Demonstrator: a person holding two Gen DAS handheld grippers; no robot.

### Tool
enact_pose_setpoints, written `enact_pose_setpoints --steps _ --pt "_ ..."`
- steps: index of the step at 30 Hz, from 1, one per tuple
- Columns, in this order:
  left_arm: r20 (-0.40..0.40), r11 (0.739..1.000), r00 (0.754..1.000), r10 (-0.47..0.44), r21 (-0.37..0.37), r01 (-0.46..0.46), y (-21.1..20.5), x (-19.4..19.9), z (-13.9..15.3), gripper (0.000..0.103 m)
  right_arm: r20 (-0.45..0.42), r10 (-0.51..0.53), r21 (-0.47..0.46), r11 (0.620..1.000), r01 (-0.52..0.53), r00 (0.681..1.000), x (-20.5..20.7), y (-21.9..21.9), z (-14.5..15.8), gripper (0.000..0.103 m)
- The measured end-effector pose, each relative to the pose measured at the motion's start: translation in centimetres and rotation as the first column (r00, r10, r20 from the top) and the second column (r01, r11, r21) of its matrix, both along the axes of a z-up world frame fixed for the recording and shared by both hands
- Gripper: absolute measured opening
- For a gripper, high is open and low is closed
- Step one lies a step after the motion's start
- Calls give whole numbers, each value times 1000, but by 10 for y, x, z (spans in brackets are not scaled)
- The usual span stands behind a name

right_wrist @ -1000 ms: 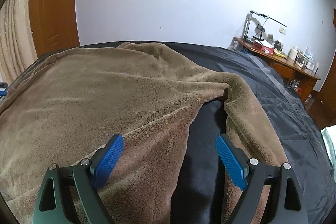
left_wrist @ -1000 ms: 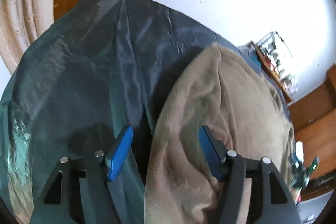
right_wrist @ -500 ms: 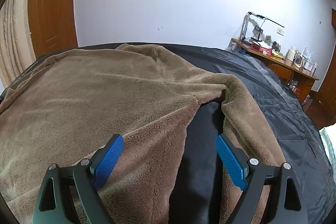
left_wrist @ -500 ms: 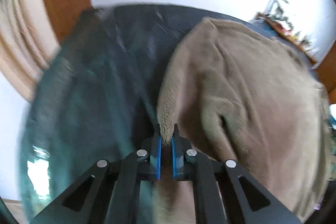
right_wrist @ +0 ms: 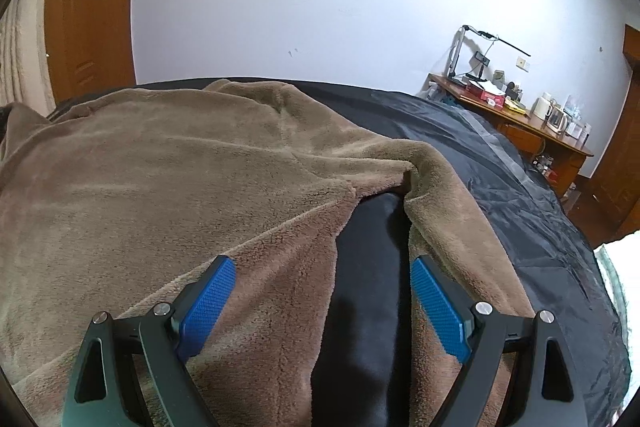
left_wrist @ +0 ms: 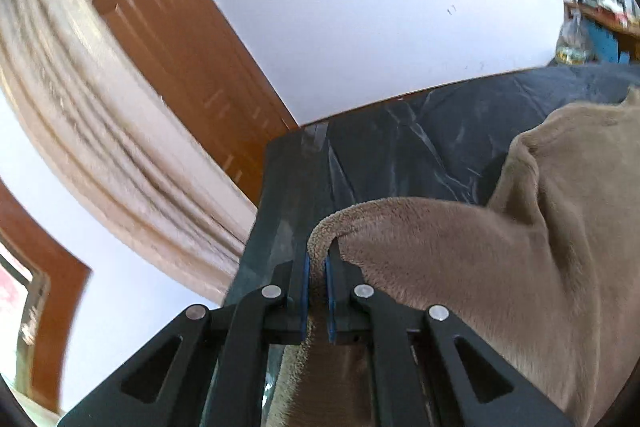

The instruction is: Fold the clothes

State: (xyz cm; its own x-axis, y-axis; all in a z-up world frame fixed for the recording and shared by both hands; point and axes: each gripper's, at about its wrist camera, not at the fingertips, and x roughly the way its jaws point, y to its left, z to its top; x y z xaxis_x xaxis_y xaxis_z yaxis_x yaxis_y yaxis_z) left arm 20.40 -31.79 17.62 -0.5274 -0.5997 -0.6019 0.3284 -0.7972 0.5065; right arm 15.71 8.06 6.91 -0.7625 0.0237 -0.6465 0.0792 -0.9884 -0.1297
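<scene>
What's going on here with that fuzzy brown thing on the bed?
A person is folding a brown fleece garment spread on a dark sheet, using two handheld grippers. The left gripper has its jaws clamped on an edge of the fleece, lifting it. The right gripper hovers with jaws wide open over the garment's front opening, holding nothing.

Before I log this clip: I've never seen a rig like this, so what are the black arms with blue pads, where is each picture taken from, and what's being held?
There is no robot here: a person carries a two-finger gripper in each hand, and a fisheye camera on each looks forward along its fingers. In the left view, the left gripper is shut on a fold of the brown fleece garment, lifting that edge off the black sheet. In the right view, the right gripper is open and holds nothing; it hangs above the same garment, spread on the sheet. A cluttered wooden desk stands against the white wall behind.
</scene>
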Motion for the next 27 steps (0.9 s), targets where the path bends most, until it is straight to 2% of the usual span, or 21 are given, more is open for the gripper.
enact_pose_setpoints --steps 2,3,6,10,13,16,22,27 --pt "16 999 1000 -3 -46 4 3 -13 -5 8 5 -4 8 1000 4 1000 0 2 -1 91" --pt "41 999 999 -1 -47 3 1 -16 -15 8 7 -5 12 1000 5 1000 -1 2 -2 91" --pt "100 999 994 34 24 -37 -17 -14 -42 9 22 -2 28 1000 2 1000 -2 3 -5 91" --pt "109 991 991 81 102 -92 -38 8 -53 11 52 14 14 1000 -15 999 -5 6 -8 91" --pt "105 987 990 92 120 -105 -41 21 -46 11 79 49 5 999 -50 996 -13 9 -8 91" --pt "81 979 992 100 173 -113 -42 28 -33 13 53 55 14 998 -56 997 -21 11 7 91" --pt "-34 930 991 131 351 -111 -40 34 4 15 19 120 -26 992 -120 993 -52 10 46 91" --pt "-103 946 990 101 318 -64 -9 26 28 22 38 178 -30 984 -177 983 -91 -9 58 91"
